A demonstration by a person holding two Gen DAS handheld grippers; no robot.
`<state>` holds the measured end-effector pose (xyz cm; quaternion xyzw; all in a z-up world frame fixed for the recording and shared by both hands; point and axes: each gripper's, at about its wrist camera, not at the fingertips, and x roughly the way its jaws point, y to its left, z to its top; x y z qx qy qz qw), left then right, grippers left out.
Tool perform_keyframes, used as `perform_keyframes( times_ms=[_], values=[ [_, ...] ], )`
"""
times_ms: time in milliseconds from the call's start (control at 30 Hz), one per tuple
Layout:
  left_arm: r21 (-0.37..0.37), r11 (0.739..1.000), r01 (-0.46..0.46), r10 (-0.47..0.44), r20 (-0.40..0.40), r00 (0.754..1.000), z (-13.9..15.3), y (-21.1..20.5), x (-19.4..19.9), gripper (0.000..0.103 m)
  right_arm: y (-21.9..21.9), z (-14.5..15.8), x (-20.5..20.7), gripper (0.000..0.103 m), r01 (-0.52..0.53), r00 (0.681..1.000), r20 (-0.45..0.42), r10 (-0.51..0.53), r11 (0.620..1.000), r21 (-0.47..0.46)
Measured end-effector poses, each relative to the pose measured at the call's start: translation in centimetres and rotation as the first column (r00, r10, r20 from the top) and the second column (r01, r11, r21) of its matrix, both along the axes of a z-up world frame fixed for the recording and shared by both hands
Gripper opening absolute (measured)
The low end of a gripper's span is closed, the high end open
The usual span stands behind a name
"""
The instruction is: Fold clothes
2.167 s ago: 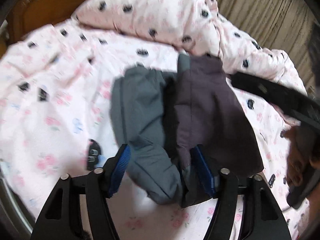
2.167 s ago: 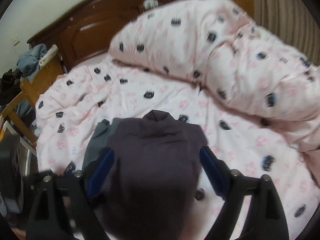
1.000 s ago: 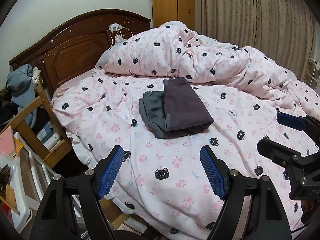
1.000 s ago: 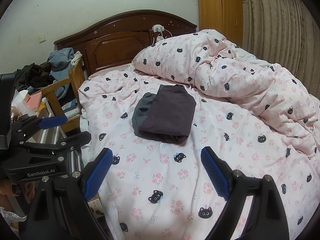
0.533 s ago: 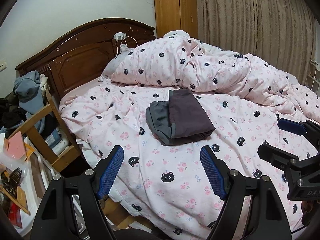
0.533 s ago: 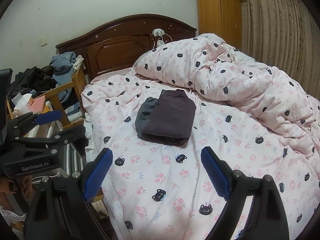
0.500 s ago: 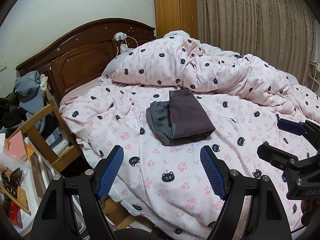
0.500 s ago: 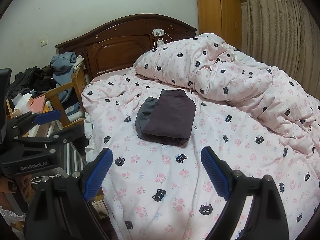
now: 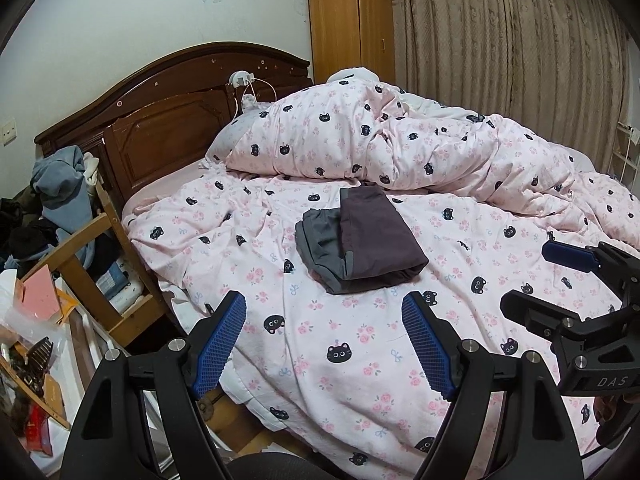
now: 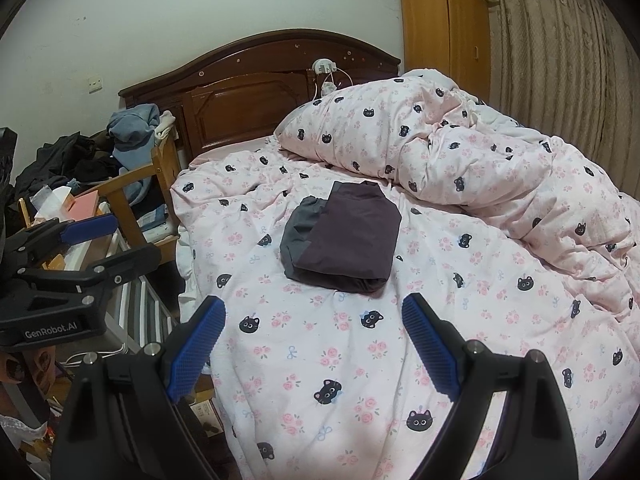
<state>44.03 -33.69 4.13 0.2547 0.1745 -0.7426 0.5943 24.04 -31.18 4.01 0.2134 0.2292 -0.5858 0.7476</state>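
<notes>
Both grippers are now standing well back from the folded garment (image 9: 360,236) lying mid-bed (image 9: 340,344); left gripper (image 9: 324,340) and right gripper (image 10: 314,344) are gaping wide, empty. Fabric is appearing soft, light; grip at folded edges.

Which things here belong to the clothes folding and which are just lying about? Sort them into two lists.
Part of the job:
- folded dark garment, lying on the bed
- left gripper, open, empty
- right gripper, open, empty

Just lying about:
- pink cat-print duvet, bunched up
- wooden chair piled with clothes
- headboard
- wardrobe
- curtain
</notes>
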Motion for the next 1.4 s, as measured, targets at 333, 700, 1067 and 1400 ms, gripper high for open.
perform_keyframes(
  times_ms=[333,700,1067,1400],
  values=[
    [0.003,1.0,0.012,-0.012,-0.001,1.0,0.24,0.52,0.01,0.076,-0.31,0.27,-0.44,0.092,0.007,1.0,0.018,-0.007,1.0,0.0],
    [0.011,1.0,0.018,-0.017,-0.003,1.0,0.37,0.62,0.29,0.076,-0.58,0.56,0.04,0.092,0.0,1.0,0.025,0.001,1.0,-0.005],
    [0.007,1.0,0.017,-0.017,0.0,1.0,0.48,0.7,0.31,0.076,-0.7,0.65,0.18,0.092,-0.003,1.0,0.023,0.003,1.0,-0.006],
    [0.007,1.0,0.016,-0.017,0.003,1.0,0.51,0.73,0.43,0.076,-0.74,0.64,0.32,0.092,-0.003,1.0,0.022,0.003,1.0,-0.004]
  ],
)
